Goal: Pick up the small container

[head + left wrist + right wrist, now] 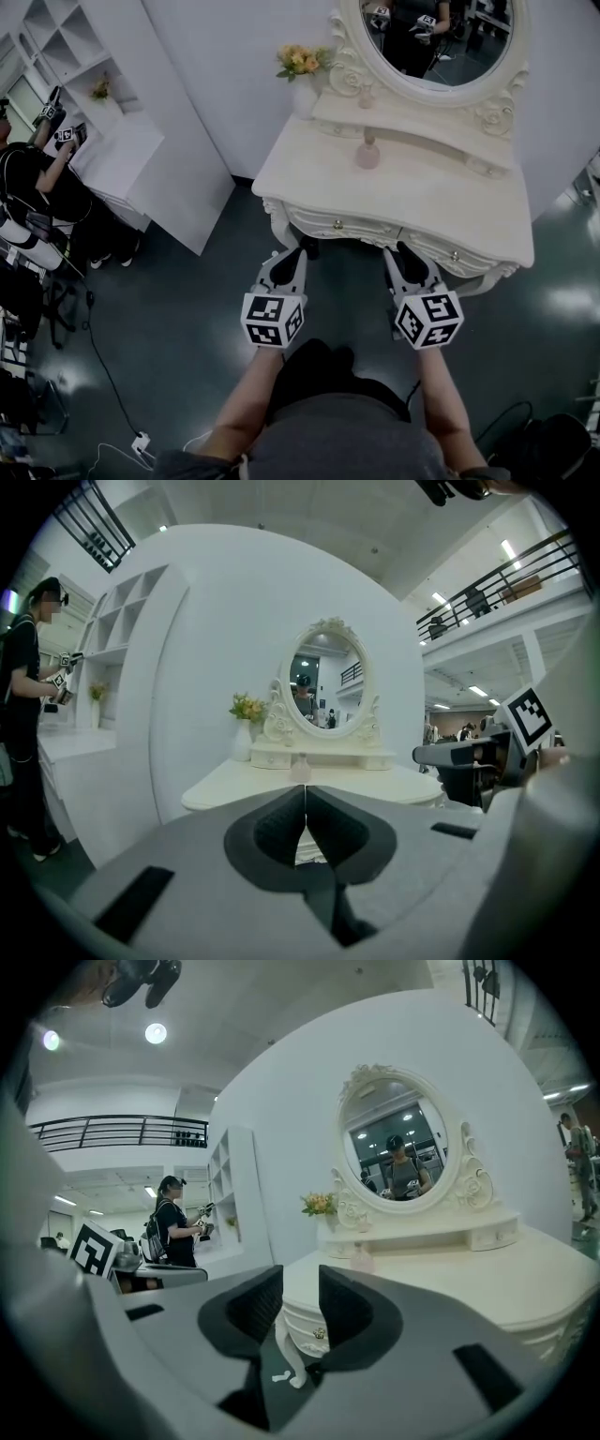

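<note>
A person stands before a cream dressing table, holding the left tongs (289,255) and the right tongs (405,255) side by side over the dark floor (187,309), just short of the table's front edge. In the left gripper view the left tongs (305,801) are closed, the two dark pads pressed together with nothing between them. In the right gripper view the right tongs (300,1299) stand partly open, a clear gap between the pads; only the table's drawer front and curved leg show through that gap, well beyond the pads, so nothing is held. The small container (367,153), a pale pink bottle with a narrow neck, stands upright on the tabletop (422,202) towards the back, just in front of the raised shelf under the oval mirror (441,42), and well apart from both tongs. It shows beyond the jaws in the left gripper view (301,769) and the right gripper view (361,1258). A white vase (305,94) of yellow flowers stands at the table's back left corner. To the left, another person (37,187) stands by a white shelving unit (75,47).
</note>
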A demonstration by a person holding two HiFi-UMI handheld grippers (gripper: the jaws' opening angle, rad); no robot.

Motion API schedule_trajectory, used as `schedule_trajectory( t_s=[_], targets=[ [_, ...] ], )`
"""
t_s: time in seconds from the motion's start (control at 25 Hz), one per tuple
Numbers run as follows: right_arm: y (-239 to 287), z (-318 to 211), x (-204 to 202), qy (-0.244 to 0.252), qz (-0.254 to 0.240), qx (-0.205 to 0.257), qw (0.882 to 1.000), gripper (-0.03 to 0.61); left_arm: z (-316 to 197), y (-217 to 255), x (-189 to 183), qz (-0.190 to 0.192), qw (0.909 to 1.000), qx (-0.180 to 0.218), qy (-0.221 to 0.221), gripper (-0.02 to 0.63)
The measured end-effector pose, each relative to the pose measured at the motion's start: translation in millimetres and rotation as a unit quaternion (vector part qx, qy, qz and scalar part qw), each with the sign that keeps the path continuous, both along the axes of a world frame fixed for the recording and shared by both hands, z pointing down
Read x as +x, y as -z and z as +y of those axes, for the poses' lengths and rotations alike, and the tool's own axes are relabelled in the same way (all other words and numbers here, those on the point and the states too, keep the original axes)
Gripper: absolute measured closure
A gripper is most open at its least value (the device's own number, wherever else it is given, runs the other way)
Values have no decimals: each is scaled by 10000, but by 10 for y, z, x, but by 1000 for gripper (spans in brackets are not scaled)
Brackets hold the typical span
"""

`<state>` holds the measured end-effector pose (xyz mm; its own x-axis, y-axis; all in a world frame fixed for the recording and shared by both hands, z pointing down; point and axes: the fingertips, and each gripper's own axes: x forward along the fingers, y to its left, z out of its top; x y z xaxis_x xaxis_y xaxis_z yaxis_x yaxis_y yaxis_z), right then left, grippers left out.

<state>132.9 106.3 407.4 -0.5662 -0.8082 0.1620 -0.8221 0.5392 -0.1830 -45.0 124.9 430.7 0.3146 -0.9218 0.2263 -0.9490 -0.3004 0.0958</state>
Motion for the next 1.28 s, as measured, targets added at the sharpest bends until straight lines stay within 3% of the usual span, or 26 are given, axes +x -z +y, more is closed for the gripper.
schedule_trajectory(
  t_s=[0.52,1.28],
  targets=[
    [-12,-387,-51,50,-22,-41,10000,414,-377,-61,-88,-18,9999,-49,101,606],
    [-195,-1941,-285,-221,210,-302,9991,363,-2006,-197,-394,134,9993,-308,-163,606]
  ],
)
